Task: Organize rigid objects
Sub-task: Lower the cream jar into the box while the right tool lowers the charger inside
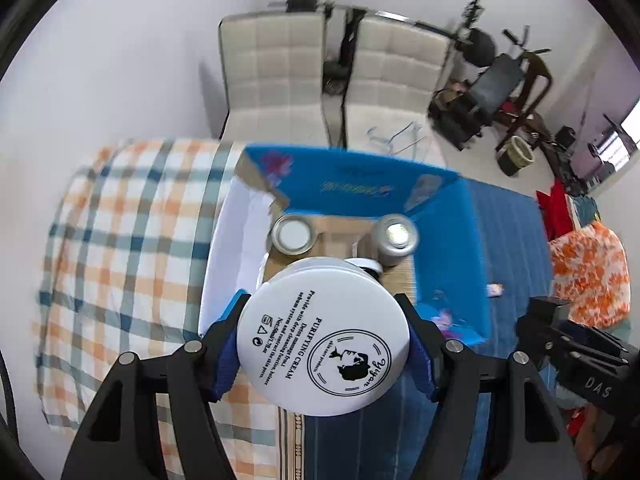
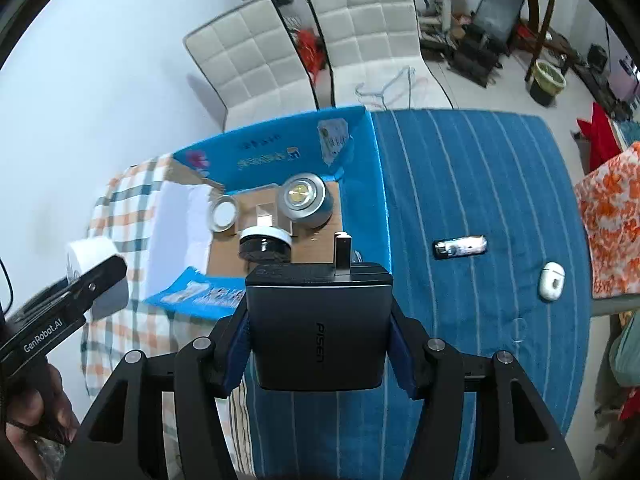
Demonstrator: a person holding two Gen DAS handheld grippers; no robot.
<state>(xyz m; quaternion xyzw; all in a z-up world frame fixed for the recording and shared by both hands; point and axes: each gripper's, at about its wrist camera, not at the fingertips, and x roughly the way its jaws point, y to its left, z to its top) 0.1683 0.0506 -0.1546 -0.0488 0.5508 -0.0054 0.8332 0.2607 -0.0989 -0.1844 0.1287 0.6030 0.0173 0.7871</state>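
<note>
Above the open blue box (image 2: 362,168), the left gripper (image 1: 324,344) clamps a white cream jar (image 1: 324,336) across its rim; hard and smooth, it could slip. Its base reads "PURIFYING CREAM". The right gripper (image 2: 318,332) squeezes a rigid "PISEN" charger (image 2: 318,328) by its flat sides.

One open box (image 2: 362,184) holds three round containers: a small tin (image 2: 223,213), a silver can (image 2: 306,199), a dark jar (image 2: 265,245). One lighter (image 2: 461,247), one white earbud case (image 2: 551,281), two chairs (image 2: 368,28).
</note>
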